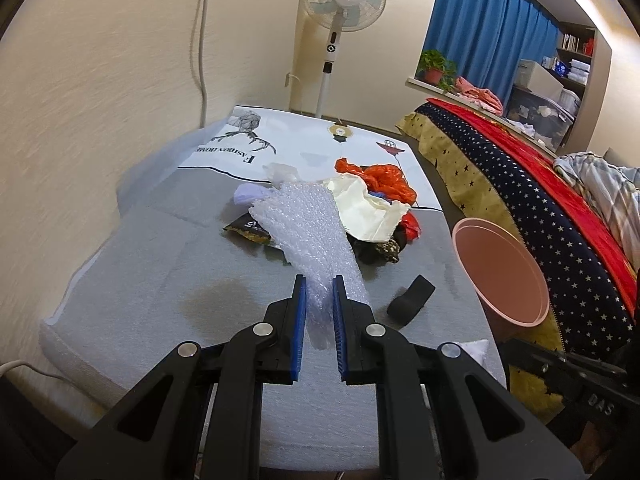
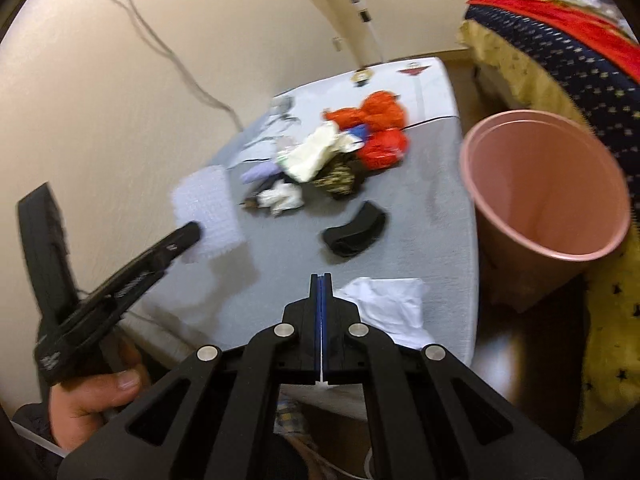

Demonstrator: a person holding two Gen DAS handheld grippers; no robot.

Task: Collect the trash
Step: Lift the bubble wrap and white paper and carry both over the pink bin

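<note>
Left wrist: one bubble wrap point(image 1: 308, 232), one bin point(image 1: 504, 272)

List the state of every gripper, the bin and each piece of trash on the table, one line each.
left gripper: shut on the bubble wrap, lifted off the table.
bubble wrap: held, hanging from the jaws.
right gripper: shut, holding nothing.
pink bin: upright beside the table, empty.
trash pile: lying heaped on the table.
black pouch: lying alone.
white tissue: crumpled at the near edge.
</note>
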